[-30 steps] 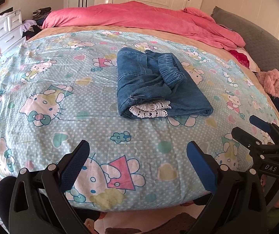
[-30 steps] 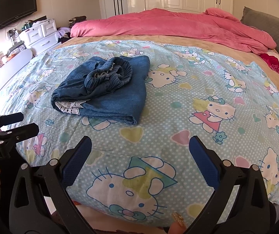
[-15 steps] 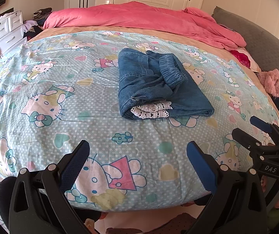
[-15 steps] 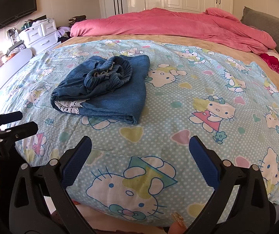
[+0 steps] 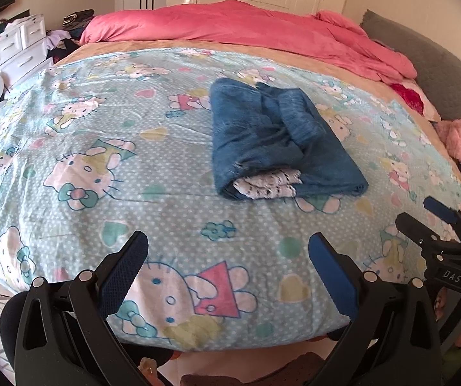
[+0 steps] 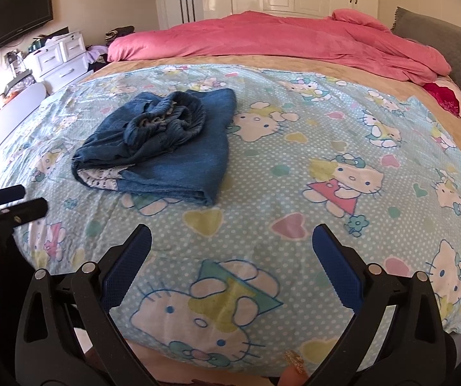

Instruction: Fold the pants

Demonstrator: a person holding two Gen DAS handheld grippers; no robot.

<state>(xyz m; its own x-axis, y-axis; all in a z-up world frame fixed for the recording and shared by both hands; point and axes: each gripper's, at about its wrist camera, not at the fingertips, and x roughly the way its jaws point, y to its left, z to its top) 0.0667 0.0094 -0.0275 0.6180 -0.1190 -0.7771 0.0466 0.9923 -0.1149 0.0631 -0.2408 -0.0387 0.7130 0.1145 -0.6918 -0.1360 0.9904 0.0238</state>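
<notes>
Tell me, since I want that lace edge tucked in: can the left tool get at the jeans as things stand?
Probably yes. The left tool is open and holds nothing, and only bare bedsheet lies between it and the folded jeans, lace edge facing it.

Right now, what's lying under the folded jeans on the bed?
The folded jeans rest on the cartoon-cat sheet. White lace trim peeks from between their layers at the near edge. The sheet directly underneath, and anything deeper inside the folds, is covered from both views.
</notes>
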